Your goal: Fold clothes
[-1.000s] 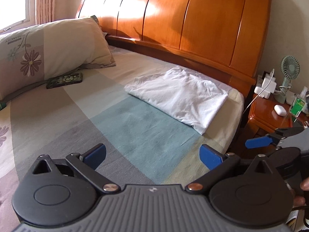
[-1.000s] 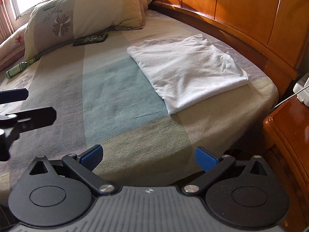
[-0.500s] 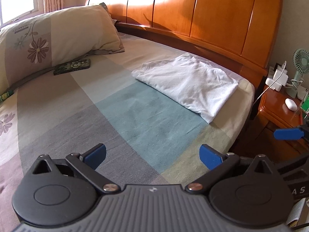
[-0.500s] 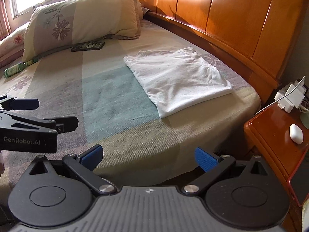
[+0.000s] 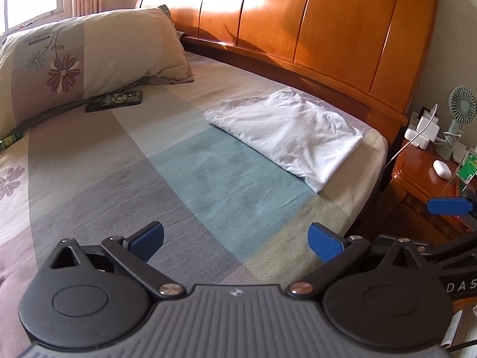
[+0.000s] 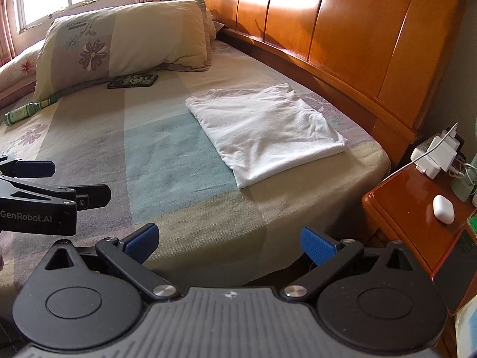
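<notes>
Left wrist view: the left gripper [image 5: 235,237] is held above the near part of the bed [image 5: 125,185], its blue fingers [image 5: 147,235] spread wide with nothing between them. The white garment [image 5: 286,132] lies well ahead on the far right part of the mattress, just before the wooden headboard [image 5: 313,29], already folded into a compact rectangle with a few creases on top. A pillow [image 5: 89,56] and a dark flat object [image 5: 114,100] beside it occupy the far left. At the right edge one blue finger of the right gripper [image 5: 449,205] enters the frame; the rest is cut off, so its opening cannot be read here. Right wrist view: the right gripper [image 6: 228,241] hangs at the bed's near edge, fingers [image 6: 317,244] likewise parted and empty, well apart from the garment [image 6: 265,132]. The nightstand [image 6: 417,217] at right carries a white case [image 6: 443,205] and a charger block [image 6: 436,152]. Judged from these views, the fold appears complete, with no other clothing visible to be folded; only tidying of the edges might remain. The layers beneath the top face, the garment's type, and any sleeves tucked inside are hidden, and the lower bed is masked by the gripper bodies.
</notes>
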The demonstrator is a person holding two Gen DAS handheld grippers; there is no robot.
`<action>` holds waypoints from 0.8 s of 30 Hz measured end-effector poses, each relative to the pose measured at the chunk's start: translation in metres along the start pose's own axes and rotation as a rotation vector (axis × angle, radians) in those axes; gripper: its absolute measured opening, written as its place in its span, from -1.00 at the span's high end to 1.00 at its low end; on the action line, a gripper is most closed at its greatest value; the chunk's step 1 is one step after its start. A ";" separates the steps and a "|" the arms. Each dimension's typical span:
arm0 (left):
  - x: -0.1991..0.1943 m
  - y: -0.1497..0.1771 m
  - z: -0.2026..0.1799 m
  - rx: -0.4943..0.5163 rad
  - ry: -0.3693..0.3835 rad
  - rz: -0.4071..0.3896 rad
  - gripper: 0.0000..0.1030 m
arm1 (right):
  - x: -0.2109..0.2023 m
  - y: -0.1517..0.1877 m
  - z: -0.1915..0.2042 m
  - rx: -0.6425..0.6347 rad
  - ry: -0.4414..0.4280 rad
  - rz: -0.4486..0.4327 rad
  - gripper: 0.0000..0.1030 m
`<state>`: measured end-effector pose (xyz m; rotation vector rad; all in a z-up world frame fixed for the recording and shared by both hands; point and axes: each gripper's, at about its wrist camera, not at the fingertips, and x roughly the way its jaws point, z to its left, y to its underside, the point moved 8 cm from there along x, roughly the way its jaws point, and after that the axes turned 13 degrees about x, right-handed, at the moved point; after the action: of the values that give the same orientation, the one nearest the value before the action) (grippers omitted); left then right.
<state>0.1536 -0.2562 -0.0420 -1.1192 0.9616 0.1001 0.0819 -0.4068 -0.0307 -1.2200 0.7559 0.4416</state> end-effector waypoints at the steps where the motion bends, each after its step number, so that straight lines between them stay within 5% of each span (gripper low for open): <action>1: -0.001 0.000 0.001 -0.003 0.000 0.000 -0.99 | -0.001 0.000 0.000 0.000 0.002 -0.003 -1.00; 24: 0.002 0.003 -0.003 0.012 0.024 0.001 -0.99 | -0.002 -0.002 0.000 0.002 0.002 -0.011 -1.00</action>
<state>0.1518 -0.2587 -0.0459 -1.1113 0.9830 0.0816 0.0822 -0.4073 -0.0280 -1.2223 0.7507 0.4301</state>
